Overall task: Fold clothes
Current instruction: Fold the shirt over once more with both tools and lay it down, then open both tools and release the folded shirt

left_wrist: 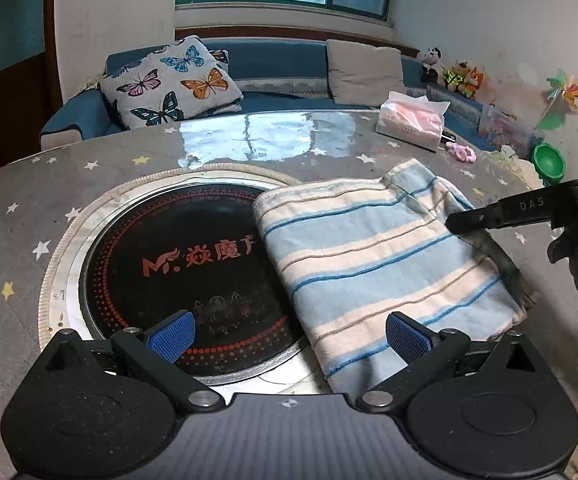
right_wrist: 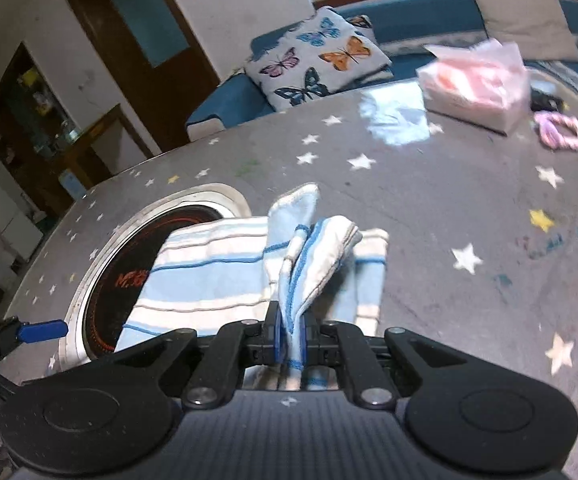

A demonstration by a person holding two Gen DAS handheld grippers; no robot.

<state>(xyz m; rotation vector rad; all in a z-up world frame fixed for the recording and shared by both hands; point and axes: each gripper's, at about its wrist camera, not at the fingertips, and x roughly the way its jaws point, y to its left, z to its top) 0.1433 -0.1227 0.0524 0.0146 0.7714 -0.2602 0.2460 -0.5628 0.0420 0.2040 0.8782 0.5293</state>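
We read an orange logo on the black induction cooktop [left_wrist: 177, 268] set into the table: a winged "M" followed by Chinese characters, of which "焱魔" is clear and the next is cut off by the striped cloth [left_wrist: 373, 256]. On the right gripper [left_wrist: 455, 222], along its black finger, we make out white letters "DAS" (possibly part of a longer word). In the right wrist view the same cooktop logo shows only as blurred orange strokes, and at the lower left edge a black part carries small white lettering beginning "Gen", too small to finish.
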